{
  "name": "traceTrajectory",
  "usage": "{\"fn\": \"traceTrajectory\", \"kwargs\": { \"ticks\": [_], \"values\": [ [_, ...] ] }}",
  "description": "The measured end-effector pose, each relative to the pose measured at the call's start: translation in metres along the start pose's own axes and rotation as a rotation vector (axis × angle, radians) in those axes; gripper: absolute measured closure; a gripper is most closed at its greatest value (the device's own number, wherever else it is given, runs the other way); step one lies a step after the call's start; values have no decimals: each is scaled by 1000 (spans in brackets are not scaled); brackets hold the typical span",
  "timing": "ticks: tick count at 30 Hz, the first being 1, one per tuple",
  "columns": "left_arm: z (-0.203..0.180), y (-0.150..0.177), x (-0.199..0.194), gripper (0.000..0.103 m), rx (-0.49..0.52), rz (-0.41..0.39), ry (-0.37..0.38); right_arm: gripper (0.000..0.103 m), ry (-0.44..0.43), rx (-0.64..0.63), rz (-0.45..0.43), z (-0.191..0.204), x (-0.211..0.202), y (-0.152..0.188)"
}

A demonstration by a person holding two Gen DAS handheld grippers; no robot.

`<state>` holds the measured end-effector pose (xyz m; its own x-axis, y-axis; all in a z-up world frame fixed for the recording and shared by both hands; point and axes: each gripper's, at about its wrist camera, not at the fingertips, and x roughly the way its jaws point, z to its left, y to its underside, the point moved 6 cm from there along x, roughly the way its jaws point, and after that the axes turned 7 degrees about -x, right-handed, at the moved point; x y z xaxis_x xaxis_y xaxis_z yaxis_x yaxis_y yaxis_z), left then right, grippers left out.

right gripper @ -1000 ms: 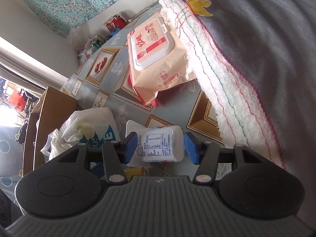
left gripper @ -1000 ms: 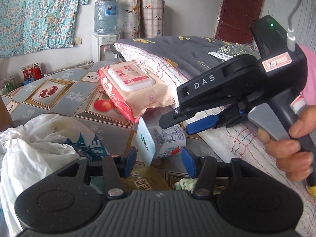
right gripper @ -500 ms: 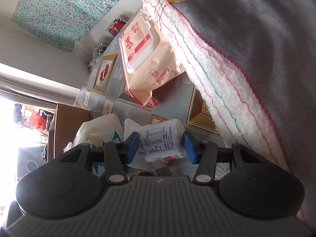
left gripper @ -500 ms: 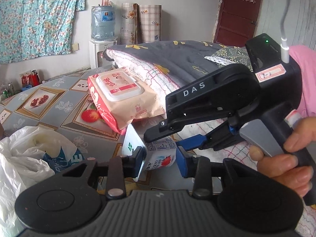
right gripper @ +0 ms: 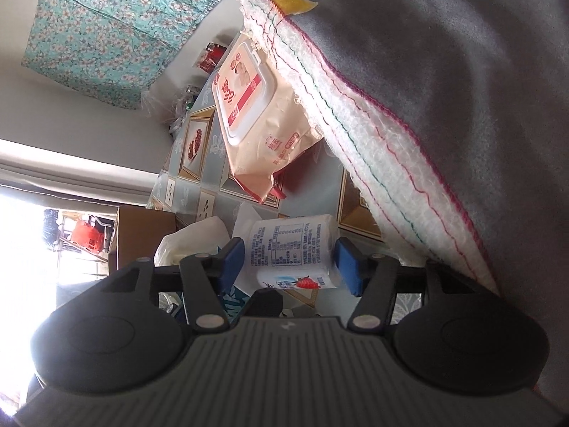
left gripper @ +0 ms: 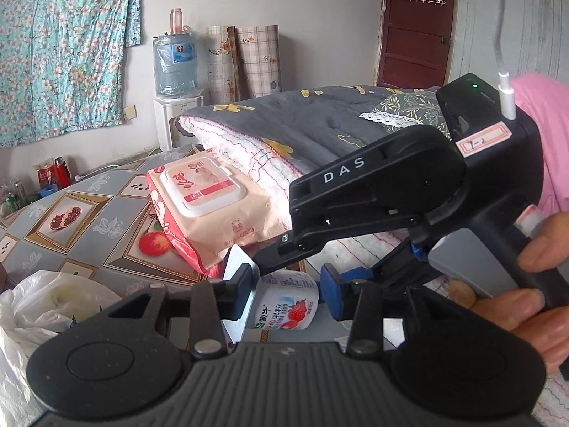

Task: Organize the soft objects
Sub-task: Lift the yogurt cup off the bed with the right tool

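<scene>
A soft white milk pouch (left gripper: 286,307) with a strawberry print sits between the blue pads of both grippers, just above the patterned tablecloth (left gripper: 89,213). My left gripper (left gripper: 288,293) grips it from the near side, and its jaws are opening slightly. My right gripper (right gripper: 291,267), held by a hand (left gripper: 526,284), comes in from the right. Its jaws are opening while the pads still touch the pouch (right gripper: 291,249). A pink wet-wipes pack (left gripper: 202,210) leans on a folded grey quilt (left gripper: 320,131) behind.
A crumpled white plastic bag (left gripper: 42,302) lies at the near left. The quilt (right gripper: 426,89) fills the right side. A brown cardboard box (right gripper: 142,227) stands beyond the table's edge. A water dispenser (left gripper: 176,64) and rolled mats stand at the back wall.
My left gripper moved in and closed around the pouch that the right gripper holds. The right gripper rolled and its pads have spread a little; the pouch looks less squeezed.
</scene>
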<state>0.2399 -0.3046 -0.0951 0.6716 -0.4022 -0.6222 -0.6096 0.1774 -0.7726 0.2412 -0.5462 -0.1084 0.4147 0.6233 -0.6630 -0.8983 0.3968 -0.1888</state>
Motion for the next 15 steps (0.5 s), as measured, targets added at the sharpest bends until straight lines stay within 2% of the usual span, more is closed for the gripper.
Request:
{"fn": "traceTrajectory", "kwargs": {
  "ticks": [4, 6, 7, 11, 15],
  "values": [
    [2, 2, 1, 57, 6, -5, -10, 44, -34, 31, 7, -3, 0, -1],
    [3, 3, 1, 57, -2, -6, -5, 32, -71, 58, 2, -5, -1, -2],
    [4, 3, 1, 57, -6, -6, -4, 31, -85, 65, -3, -6, -1, -2],
    [5, 3, 1, 57, -15, -6, 6, 21, -61, 34, -2, 2, 0, -1],
    [0, 5, -2, 56, -12, -16, 31, 21, -15, 20, 1, 8, 2, -1]
  ]
}}
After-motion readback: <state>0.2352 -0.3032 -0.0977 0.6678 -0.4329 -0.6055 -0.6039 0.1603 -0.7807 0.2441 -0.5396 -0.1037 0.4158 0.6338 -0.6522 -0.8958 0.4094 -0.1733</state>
